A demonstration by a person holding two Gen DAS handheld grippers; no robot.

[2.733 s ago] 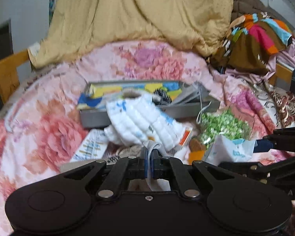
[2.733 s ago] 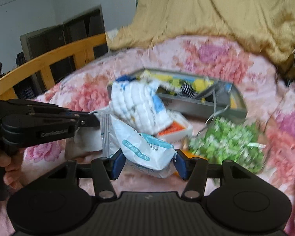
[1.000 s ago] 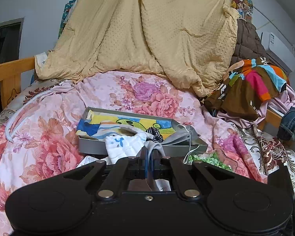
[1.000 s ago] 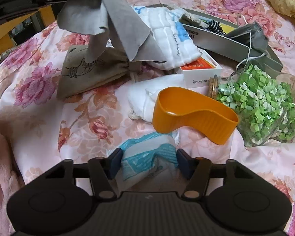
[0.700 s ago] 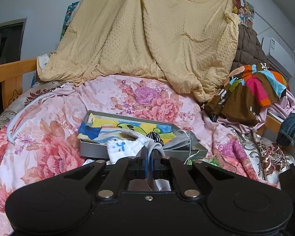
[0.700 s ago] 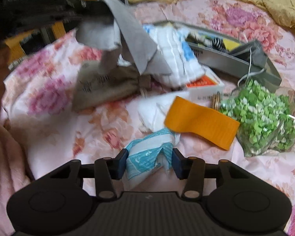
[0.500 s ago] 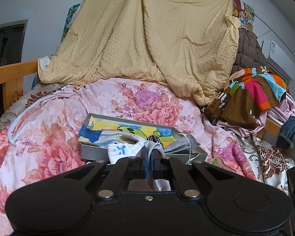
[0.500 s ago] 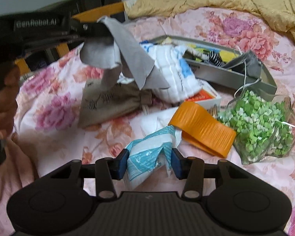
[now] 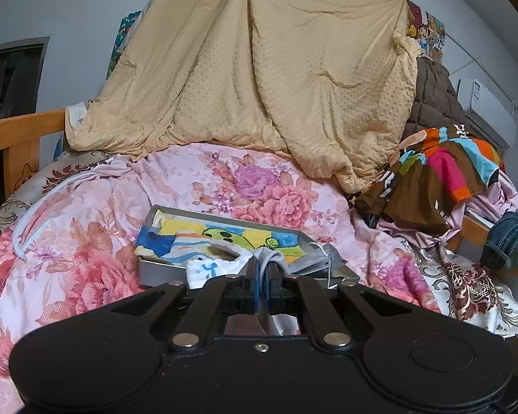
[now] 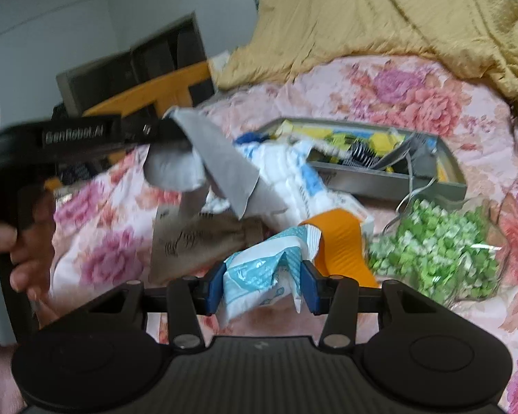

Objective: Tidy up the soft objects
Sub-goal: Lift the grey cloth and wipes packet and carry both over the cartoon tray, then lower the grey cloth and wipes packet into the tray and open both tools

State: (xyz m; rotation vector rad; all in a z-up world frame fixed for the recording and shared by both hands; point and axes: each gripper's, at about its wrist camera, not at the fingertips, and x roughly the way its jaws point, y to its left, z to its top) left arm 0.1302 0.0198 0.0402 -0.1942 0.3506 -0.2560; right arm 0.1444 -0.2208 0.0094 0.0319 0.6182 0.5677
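Note:
My left gripper (image 9: 262,284) is shut on a grey cloth (image 9: 274,258). In the right wrist view that left gripper (image 10: 171,132) reaches in from the left, and the grey cloth (image 10: 224,172) hangs from it above the bedspread. My right gripper (image 10: 262,288) is shut on a crumpled white-and-blue packet (image 10: 259,272), held clear of the bed. A grey tray (image 9: 155,270) with a colourful towel (image 9: 224,236) in it lies ahead on the floral bedspread; the tray (image 10: 380,184) also appears in the right wrist view.
A white quilted pack (image 10: 293,172), a brown drawstring pouch (image 10: 197,238), an orange cup (image 10: 342,241) and a jar of green bits (image 10: 438,241) lie before the tray. A tan quilt (image 9: 259,86) and piled clothes (image 9: 442,172) stand behind. A wooden rail (image 9: 13,131) edges the left.
My right gripper has risen with the packet and tilted up, so the far wall now shows. The left gripper has stayed put with the grey cloth.

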